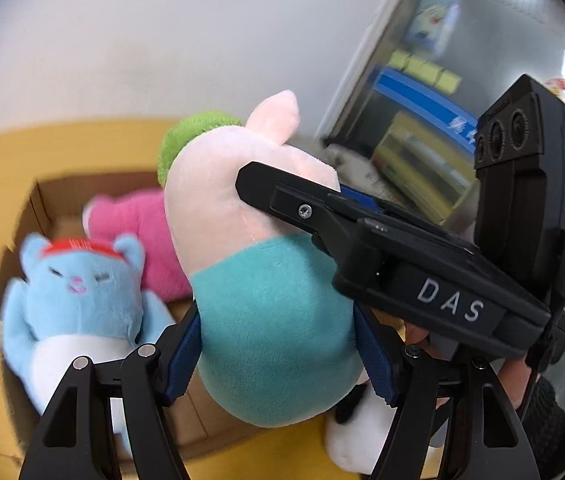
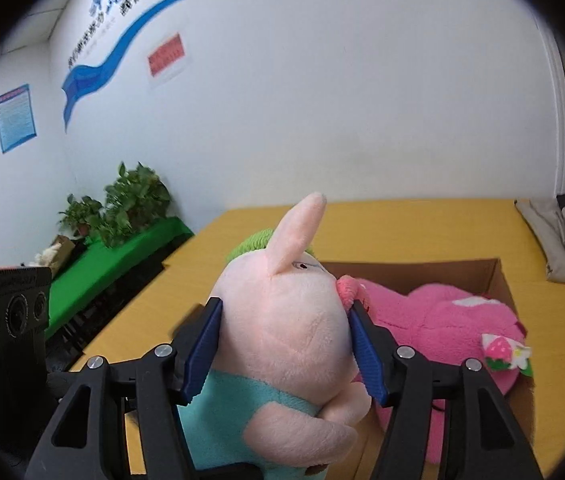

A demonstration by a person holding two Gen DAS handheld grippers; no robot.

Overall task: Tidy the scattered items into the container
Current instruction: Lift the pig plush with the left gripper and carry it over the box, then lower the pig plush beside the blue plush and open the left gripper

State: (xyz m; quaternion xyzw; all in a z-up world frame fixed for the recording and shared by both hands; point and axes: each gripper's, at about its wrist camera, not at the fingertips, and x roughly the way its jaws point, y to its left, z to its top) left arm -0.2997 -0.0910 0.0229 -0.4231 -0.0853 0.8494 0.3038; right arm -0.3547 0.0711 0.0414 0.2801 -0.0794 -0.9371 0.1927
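The pig plush (image 1: 266, 280) hangs over the cardboard box (image 1: 38, 204), pinched by both tongs: the left gripper (image 1: 278, 356) clamps its teal body, the right gripper (image 2: 284, 350) squeezes its pale pink head. Inside the box lie 2 toys, a blue bear (image 1: 78, 296) and a pink plush (image 2: 442, 320), both partly hidden behind the pig. A green fuzzy thing (image 1: 190, 136) behind the pig's head is too covered to identify. The box's near wall is cut off.

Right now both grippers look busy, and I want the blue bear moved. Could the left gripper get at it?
Probably not yet: the left gripper is clamped on the pig plush, which also hangs between it and the blue bear in the cardboard box.
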